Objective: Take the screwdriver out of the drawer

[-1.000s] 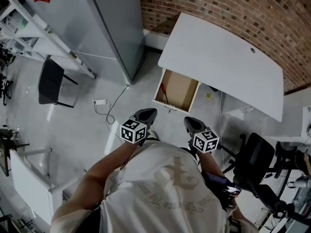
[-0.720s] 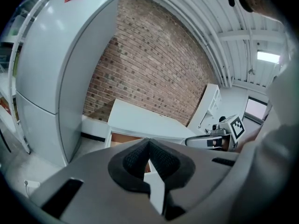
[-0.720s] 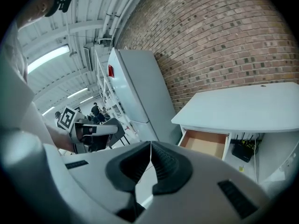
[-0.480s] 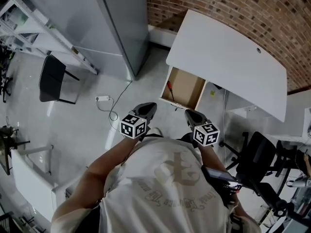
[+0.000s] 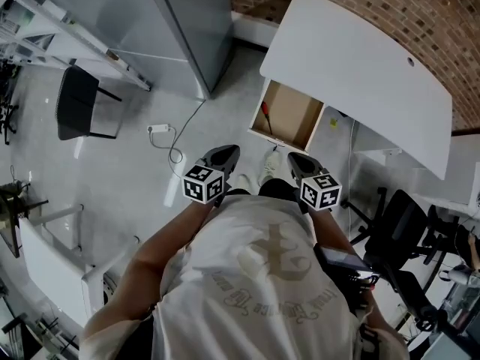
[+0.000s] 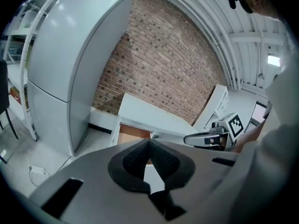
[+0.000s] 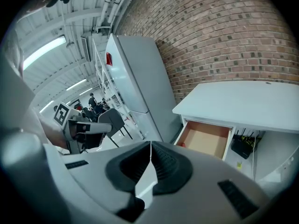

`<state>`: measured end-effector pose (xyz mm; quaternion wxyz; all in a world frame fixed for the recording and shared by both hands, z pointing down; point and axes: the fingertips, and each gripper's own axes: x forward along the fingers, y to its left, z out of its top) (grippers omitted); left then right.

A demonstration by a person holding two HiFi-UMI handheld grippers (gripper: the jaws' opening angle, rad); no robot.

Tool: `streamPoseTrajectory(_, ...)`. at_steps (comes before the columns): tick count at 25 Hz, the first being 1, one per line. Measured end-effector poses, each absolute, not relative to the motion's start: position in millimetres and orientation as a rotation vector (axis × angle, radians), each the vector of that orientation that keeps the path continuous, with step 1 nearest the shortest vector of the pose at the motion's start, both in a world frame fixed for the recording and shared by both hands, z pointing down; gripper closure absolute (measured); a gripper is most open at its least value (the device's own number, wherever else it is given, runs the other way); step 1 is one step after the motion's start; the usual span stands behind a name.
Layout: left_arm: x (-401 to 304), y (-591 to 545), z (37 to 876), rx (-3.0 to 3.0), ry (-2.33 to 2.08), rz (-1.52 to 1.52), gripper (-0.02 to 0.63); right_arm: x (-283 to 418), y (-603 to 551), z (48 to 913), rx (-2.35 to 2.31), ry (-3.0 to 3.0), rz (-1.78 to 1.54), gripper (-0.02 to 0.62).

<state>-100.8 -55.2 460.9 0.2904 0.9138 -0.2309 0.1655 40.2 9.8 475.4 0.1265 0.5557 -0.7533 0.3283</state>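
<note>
The open wooden drawer (image 5: 294, 113) sticks out from under the white desk (image 5: 352, 66). A screwdriver (image 5: 264, 116) with a red handle lies along its left side; in the right gripper view only a red bit (image 7: 181, 144) of it shows in the drawer (image 7: 208, 140). My left gripper (image 5: 228, 153) and right gripper (image 5: 293, 159) are held side by side over the floor, short of the drawer front. Both are shut and hold nothing: the left gripper's (image 6: 149, 141) pads meet, and so do the right gripper's (image 7: 150, 146). The drawer (image 6: 132, 135) lies ahead of the left jaws.
A tall grey cabinet (image 5: 180, 21) stands left of the desk against the brick wall (image 5: 420, 6). A white cable with a plug (image 5: 159, 129) lies on the floor. A black chair (image 5: 77, 105) stands at the left, an office chair (image 5: 401, 235) at the right.
The person has stepped closer to the desk, carrying both grippers forward and a little lower towards the drawer. Both grippers stay shut and empty.
</note>
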Motion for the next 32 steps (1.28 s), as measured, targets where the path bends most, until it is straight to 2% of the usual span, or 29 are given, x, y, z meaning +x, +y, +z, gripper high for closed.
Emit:
streamPoseTrajectory(6,-101.9,-59.8,469.6,2.401,-0.639,0.503,0.586,39.4,-11.5,492.7,1.549,-2.194,0.993,0.572)
streamPoseTrajectory(23,-46.2,-84.0,523.2,2.338,-0.612,0.661,0.586,75.4,-53.0,558.9,1.462,-2.101,1.183,0.572)
streamPoseTrajectory(32,-39.3,-94.3,558.3,2.269,-0.633,0.693,0.586,75.2,-75.8,593.8,1.340,-2.085,1.158,0.571)
